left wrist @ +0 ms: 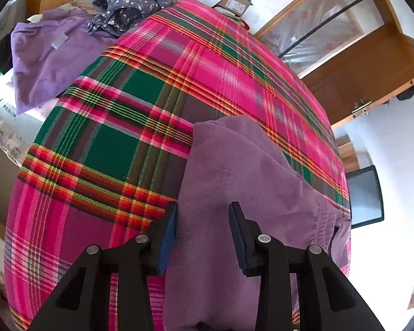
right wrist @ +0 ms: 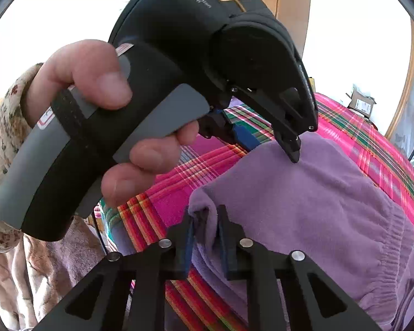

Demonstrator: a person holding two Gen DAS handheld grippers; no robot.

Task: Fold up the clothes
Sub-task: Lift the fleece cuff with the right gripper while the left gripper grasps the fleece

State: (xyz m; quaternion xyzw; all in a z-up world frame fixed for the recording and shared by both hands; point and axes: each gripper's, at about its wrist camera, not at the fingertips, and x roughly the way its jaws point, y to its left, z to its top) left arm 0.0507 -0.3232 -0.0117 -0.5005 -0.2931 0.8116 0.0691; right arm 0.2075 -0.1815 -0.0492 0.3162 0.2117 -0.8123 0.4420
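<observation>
A purple fleece garment (left wrist: 234, 171) lies on a pink, green and red plaid blanket (left wrist: 118, 143) near its right edge. My left gripper (left wrist: 202, 220) hovers over the garment with its jaws apart, and fabric lies under the gap without being pinched. In the right wrist view the same garment (right wrist: 303, 198) spreads out ahead. My right gripper (right wrist: 205, 231) is shut on its near left corner, a fold of fabric bunched between the blue pads. A hand (right wrist: 96, 74) holds the left gripper (right wrist: 270, 143) above the garment's far edge.
Another purple garment (left wrist: 47, 55) and a dark floral one (left wrist: 127, 8) are piled at the blanket's far left. A cardboard box (left wrist: 234, 2) sits at the far end. A wooden door (left wrist: 372, 63) and a dark screen (left wrist: 365, 195) stand to the right.
</observation>
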